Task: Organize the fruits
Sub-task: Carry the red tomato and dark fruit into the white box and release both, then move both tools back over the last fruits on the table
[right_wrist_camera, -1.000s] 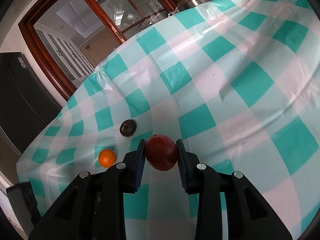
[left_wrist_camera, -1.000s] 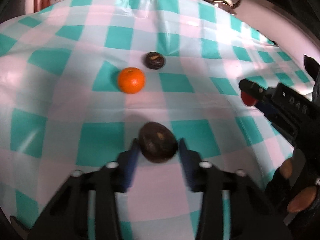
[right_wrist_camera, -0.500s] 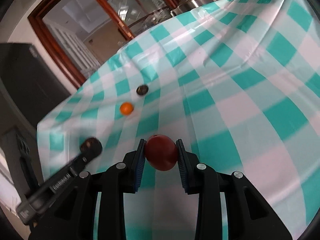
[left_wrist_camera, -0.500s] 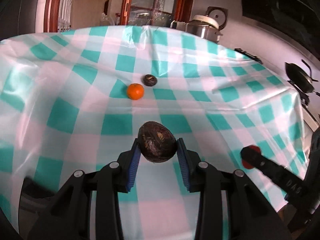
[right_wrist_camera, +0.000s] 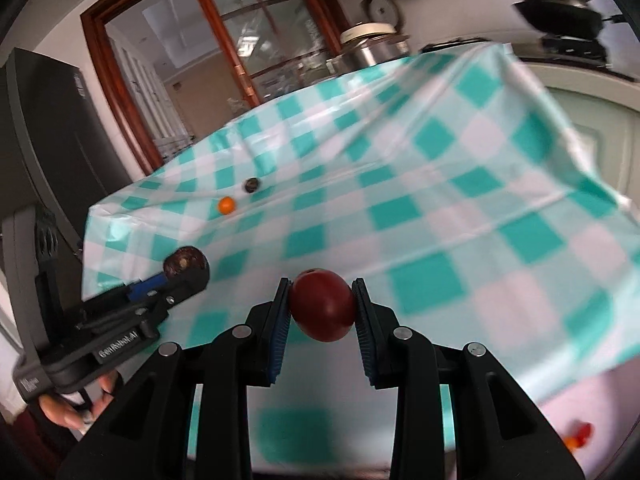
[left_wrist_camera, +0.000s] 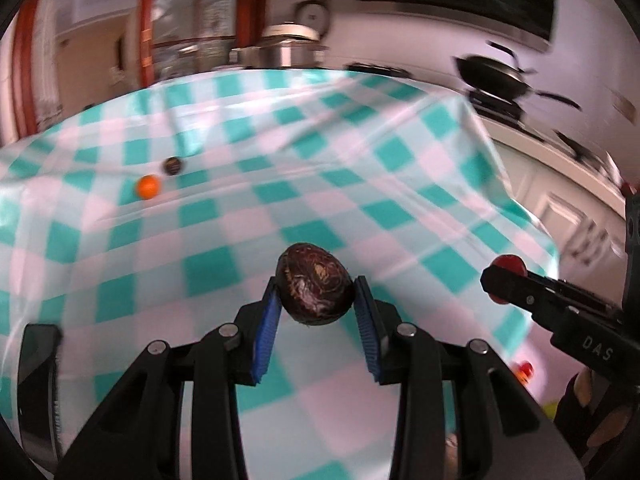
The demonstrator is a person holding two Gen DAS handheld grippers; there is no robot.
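My left gripper (left_wrist_camera: 316,300) is shut on a dark brown wrinkled fruit (left_wrist_camera: 315,295), held above the checked tablecloth (left_wrist_camera: 280,152). The right gripper (right_wrist_camera: 321,304) is shut on a dark red fruit (right_wrist_camera: 322,305), also held off the cloth. Each gripper shows in the other's view: the right one (left_wrist_camera: 505,280) at the far right, the left one (right_wrist_camera: 186,270) at the lower left with its brown fruit (right_wrist_camera: 184,261). Far back on the cloth lie an orange (left_wrist_camera: 148,186) (right_wrist_camera: 226,205) and a small dark round fruit (left_wrist_camera: 173,165) (right_wrist_camera: 252,185), close together.
The teal and white cloth hangs over the table's right edge (right_wrist_camera: 592,184). A metal pot (left_wrist_camera: 280,50) stands beyond the far edge, a black pan (left_wrist_camera: 496,76) on a counter to the right. Small red and orange things (right_wrist_camera: 578,434) show low beside the table. A hand (right_wrist_camera: 68,408) holds the left gripper.
Both grippers have drawn back from the middle of the table toward its near right corner, each still holding its fruit. The orange and small dark fruit now look much farther off.
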